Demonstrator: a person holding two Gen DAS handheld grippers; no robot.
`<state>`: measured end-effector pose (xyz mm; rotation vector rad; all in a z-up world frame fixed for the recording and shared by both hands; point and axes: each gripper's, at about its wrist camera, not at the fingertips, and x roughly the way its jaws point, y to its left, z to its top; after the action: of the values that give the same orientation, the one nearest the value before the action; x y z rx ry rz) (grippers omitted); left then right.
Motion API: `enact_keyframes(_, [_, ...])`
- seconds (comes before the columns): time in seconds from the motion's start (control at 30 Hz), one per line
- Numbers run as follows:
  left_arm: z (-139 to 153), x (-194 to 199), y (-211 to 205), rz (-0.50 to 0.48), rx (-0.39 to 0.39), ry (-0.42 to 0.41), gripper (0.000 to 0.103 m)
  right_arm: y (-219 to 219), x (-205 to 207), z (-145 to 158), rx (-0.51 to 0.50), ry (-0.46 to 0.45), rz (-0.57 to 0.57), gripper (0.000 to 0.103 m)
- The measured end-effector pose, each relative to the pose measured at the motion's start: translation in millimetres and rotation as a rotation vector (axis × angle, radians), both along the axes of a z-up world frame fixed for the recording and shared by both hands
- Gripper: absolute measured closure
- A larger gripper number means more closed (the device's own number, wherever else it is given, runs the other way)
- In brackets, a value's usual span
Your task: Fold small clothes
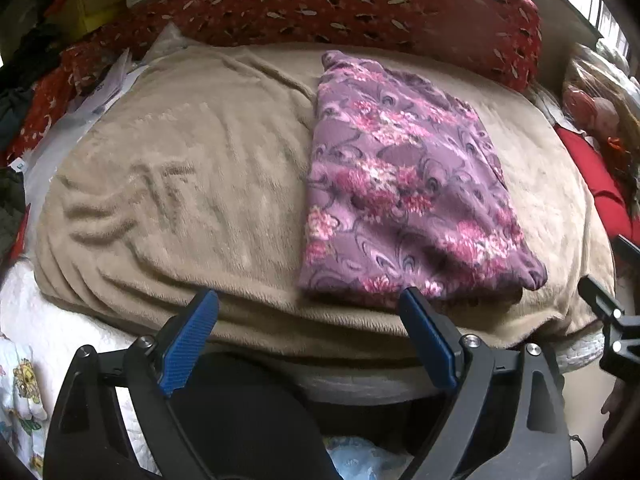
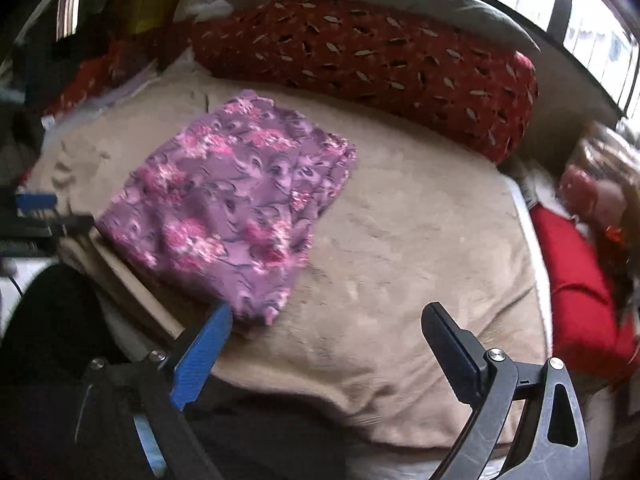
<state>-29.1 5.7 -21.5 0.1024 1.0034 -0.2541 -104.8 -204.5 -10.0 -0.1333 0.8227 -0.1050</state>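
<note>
Purple floral garment (image 1: 404, 184) lies folded into a compact rectangle on the beige fleece blanket (image 1: 192, 168), toward 1 o'clock in the left wrist view, 10 o'clock in the right. Red patterned bolster (image 2: 368, 60) sits behind it at 12 o'clock.

Left gripper (image 1: 308, 312): jaws spread wide, empty, near the garment's front edge. Right gripper (image 2: 326, 324): jaws likewise apart, holding nothing, its blue finger just beside the near corner.

Judgement: folding looks essentially finished. Next move probably calls for either pinching the near edge for one more fold, or lifting the bundle aside without letting the layers slip.
</note>
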Motion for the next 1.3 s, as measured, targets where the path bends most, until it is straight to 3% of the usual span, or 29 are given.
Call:
enact_keyframes(0.53, [4, -15, -10, -0.004, -0.029, -0.011, 0.01, -7, -10, 10, 0.1, -0.039, -0.058, 0.006])
enact_keyframes(1.3, [14, -32, -24, -0.087, -0.014, -0.038, 0.01, -9, -17, 13, 0.09, -0.055, -0.087, 0.006])
